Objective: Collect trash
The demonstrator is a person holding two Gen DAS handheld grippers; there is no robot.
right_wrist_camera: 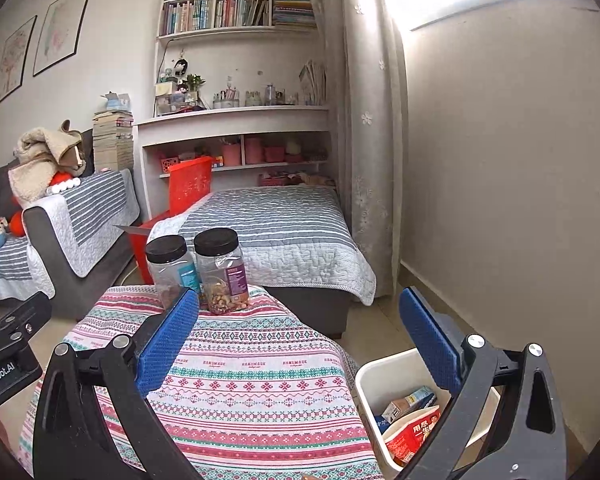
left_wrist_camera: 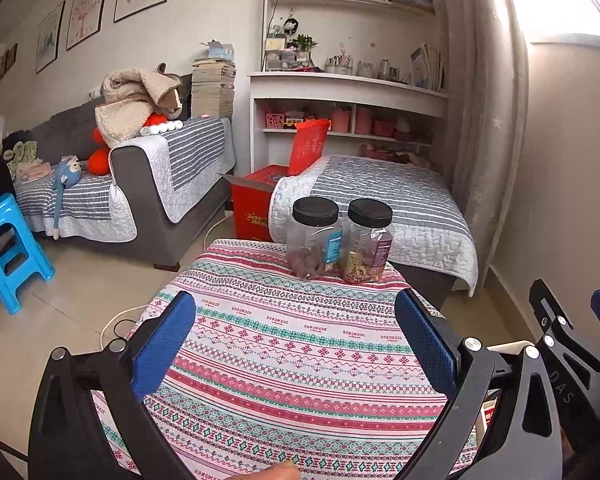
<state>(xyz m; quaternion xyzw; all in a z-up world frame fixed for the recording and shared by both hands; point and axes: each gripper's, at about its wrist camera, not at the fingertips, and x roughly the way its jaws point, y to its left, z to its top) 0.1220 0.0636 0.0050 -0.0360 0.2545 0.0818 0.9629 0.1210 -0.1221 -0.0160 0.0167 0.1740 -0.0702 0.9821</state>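
**Both grippers spread wide over the patterned table, trash lying in the white bin**

Left wrist view: the left gripper (left_wrist_camera: pixel 294 344) hangs above the table's patterned cloth (left_wrist_camera: pixel 284 360) with its blue pads (left_wrist_camera: pixel 164 340) far apart and nothing between them. At the far edge of the cloth stand two clear jars with black lids, side by side and nearly touching: the teal-label jar (left_wrist_camera: pixel 315 238) on the left, the purple-label jar (left_wrist_camera: pixel 369 240) on the right. The right gripper (left_wrist_camera: pixel 572 356) shows at the right edge, too cropped to judge there.

Right wrist view: the right gripper (right_wrist_camera: pixel 298 338) is likewise released, pads well apart and empty. Its left finger overlaps the foot of the teal-label jar in the picture. Beside the table's right side, on the floor, sits a white bin (right_wrist_camera: pixel 370 380); inside it lie a red snack bag (right_wrist_camera: pixel 410 434) and a small carton (right_wrist_camera: pixel 410 400). Beyond the table is a bed with a grey striped quilt (right_wrist_camera: pixel 276 224)
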